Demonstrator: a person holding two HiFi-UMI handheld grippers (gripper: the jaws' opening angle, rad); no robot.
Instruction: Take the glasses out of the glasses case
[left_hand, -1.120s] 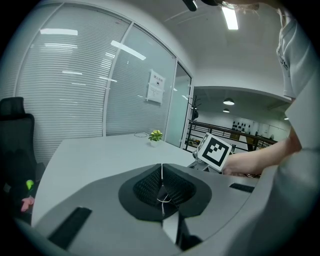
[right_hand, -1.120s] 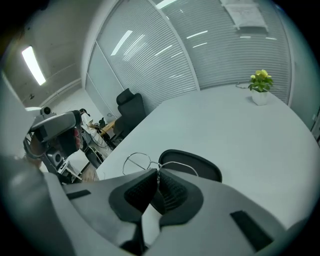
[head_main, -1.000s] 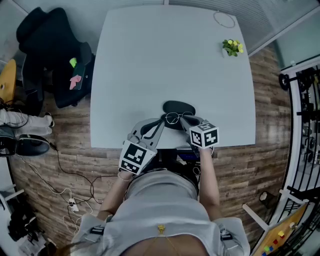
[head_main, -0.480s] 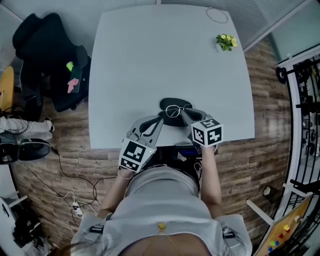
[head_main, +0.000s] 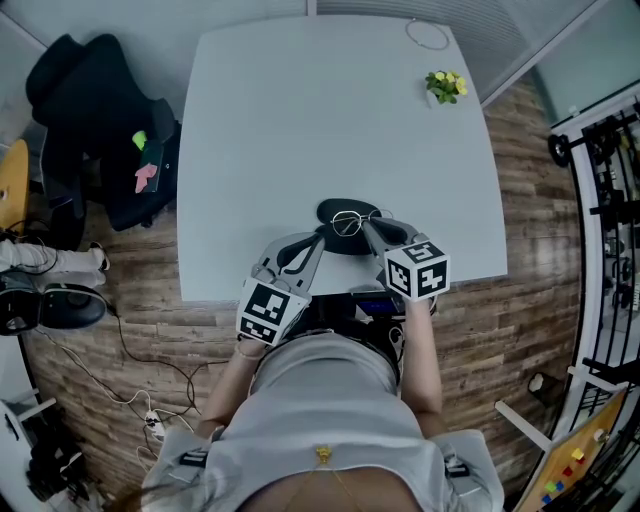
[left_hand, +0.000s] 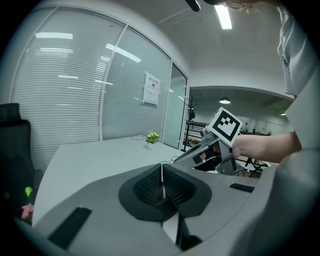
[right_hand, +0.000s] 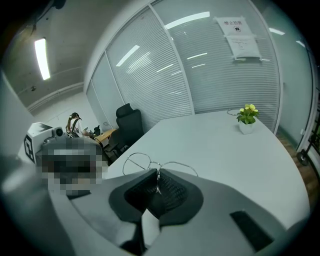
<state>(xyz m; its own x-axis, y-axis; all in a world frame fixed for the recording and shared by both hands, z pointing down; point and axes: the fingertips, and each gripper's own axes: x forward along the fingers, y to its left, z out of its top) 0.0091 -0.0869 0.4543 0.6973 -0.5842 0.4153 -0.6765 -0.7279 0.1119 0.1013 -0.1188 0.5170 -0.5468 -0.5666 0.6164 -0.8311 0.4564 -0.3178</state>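
The thin wire-framed glasses (head_main: 348, 222) hover over the black oval glasses case (head_main: 340, 209) near the table's front edge. In the right gripper view both round lenses (right_hand: 136, 162) show just beyond the jaws. My right gripper (head_main: 364, 229) is shut on the bridge of the glasses (right_hand: 157, 176). My left gripper (head_main: 321, 239) comes in from the left and is shut on a thin wire part of the glasses (left_hand: 161, 176). The right gripper's marker cube (left_hand: 221, 126) appears in the left gripper view, close to the right.
The pale grey table (head_main: 320, 110) carries a small potted plant (head_main: 443, 86) and a thin cable loop (head_main: 427, 34) at its far right corner. A black office chair (head_main: 95, 120) stands off the table's left side. Metal racks (head_main: 610, 200) line the right.
The head view has shifted a little. Both grippers stay shut on the glasses above the case, with barely any movement.
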